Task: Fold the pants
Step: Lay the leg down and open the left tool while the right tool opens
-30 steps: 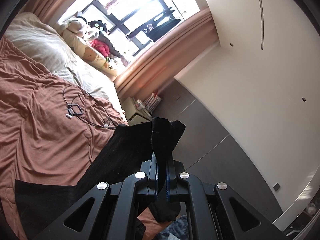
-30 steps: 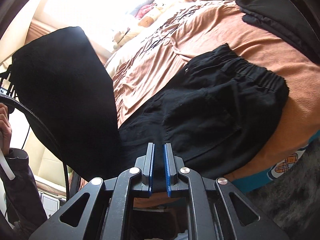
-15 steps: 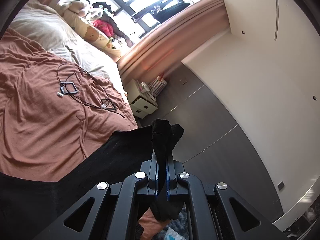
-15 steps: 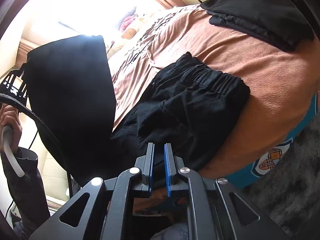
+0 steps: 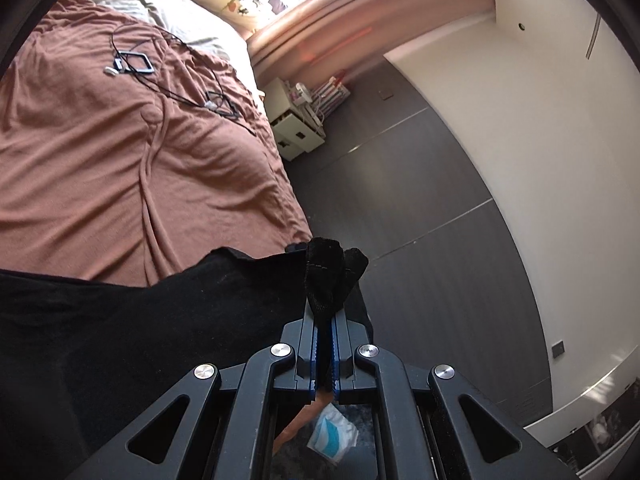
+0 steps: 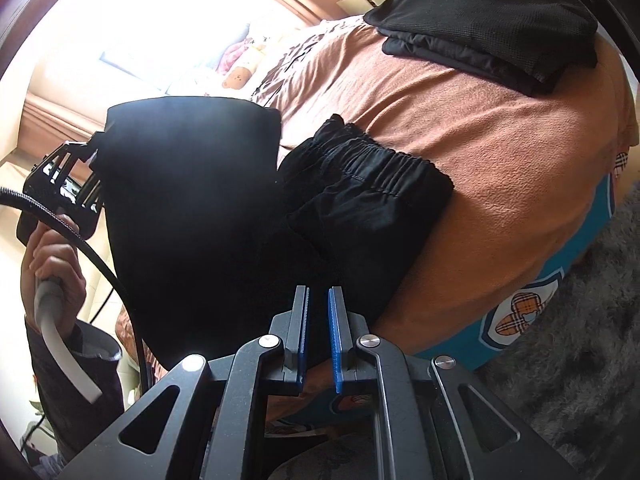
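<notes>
Black pants [image 6: 360,200] lie on the brown bed cover with the elastic waistband to the right. My left gripper [image 5: 324,320] is shut on the hem of a pant leg [image 5: 328,276] and holds it up; the raised leg [image 6: 188,208] hangs as a dark sheet in the right wrist view, where the left gripper [image 6: 86,160] shows at its top left corner. My right gripper [image 6: 318,300] is slightly open and empty, just in front of the pants near the bed's edge.
A stack of folded black clothes [image 6: 492,20] lies on the bed's far right. Cables and earphones [image 5: 136,64] lie on the cover [image 5: 100,152]. A white bedside unit [image 5: 296,124] stands by the wall. A grey rug [image 6: 592,340] covers the floor.
My left gripper has swung down and toward the bed with the pant leg. My right gripper has pulled back a little; the waistband and folded stack now sit further left in view.
</notes>
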Available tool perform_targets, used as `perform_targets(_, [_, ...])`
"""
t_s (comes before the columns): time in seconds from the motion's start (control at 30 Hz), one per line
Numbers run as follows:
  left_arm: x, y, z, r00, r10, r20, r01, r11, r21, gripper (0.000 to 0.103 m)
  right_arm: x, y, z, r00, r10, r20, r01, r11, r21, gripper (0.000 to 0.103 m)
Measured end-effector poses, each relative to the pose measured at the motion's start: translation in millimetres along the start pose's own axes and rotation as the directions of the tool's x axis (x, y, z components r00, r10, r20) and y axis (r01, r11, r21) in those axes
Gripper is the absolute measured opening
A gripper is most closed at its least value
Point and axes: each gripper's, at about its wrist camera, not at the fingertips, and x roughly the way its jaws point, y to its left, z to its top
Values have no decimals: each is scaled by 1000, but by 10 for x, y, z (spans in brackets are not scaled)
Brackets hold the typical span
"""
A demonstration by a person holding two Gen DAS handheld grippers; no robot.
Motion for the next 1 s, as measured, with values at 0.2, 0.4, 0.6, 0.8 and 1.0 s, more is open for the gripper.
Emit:
perform_targets(0.2, [158,-38,-362,996,-40,-81,39,999,-18,5,-72,-52,-6,1000,-17,5,17,1000,6,7])
perform_targets(0.4, [290,6,-815,982,-25,-187,22,1000,-16,6,-212,-113,0,999,-33,23,32,999,17,7])
perform_targets(0.6, [328,87,-1128,950,43,-310,-42,999,12,63,-319,-223,18,999,-27,27,26,999,41,15])
perform_targets(0.8, [-88,195,-1025,954,114,-278,-97,992,74,80,-390,-277,26,998,-18,56,15,998,54,48])
perform_targets(1.0, [-643,377,-750,945,267,-187,-232,954,190,80,-303,-212,140,998,-28,48,28,1000,-3,48])
